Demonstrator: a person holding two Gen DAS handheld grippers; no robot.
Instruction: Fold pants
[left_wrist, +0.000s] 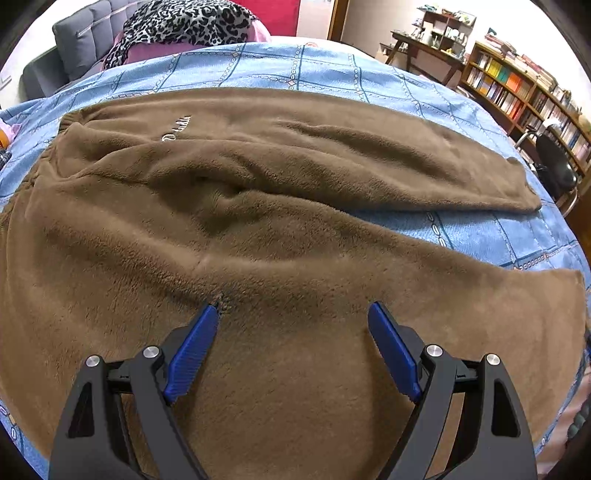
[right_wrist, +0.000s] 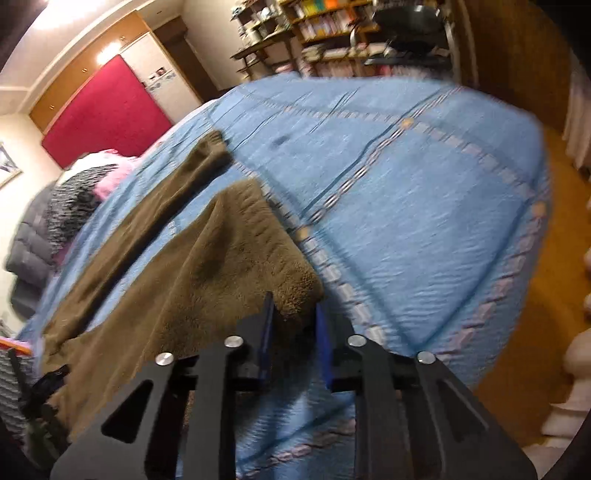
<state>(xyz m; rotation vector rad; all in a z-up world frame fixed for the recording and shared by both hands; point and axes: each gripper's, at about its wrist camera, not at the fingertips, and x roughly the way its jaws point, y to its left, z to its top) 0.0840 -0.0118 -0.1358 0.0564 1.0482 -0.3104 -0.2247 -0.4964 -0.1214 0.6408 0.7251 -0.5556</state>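
Brown fleece pants (left_wrist: 258, 221) lie spread on a blue patterned bedspread (left_wrist: 332, 66), waistband at the left and both legs running to the right. White embroidered lettering sits near the waist. My left gripper (left_wrist: 293, 306) hovers open over the near leg, with its left blue pad (left_wrist: 192, 350) close to the fabric. In the blurred right wrist view, the near leg's hem (right_wrist: 258, 258) runs down between the blue pads of my right gripper (right_wrist: 294, 301), which is shut on that corner. The far leg (right_wrist: 184, 177) lies flat beyond it.
A leopard-print blanket (left_wrist: 184, 22) and a grey headboard (left_wrist: 81, 40) stand at the bed's far left. Bookshelves (left_wrist: 517, 88), a desk (left_wrist: 424, 48) and a black office chair (left_wrist: 554, 170) line the right. Wooden floor (right_wrist: 535, 332) shows past the bed's edge.
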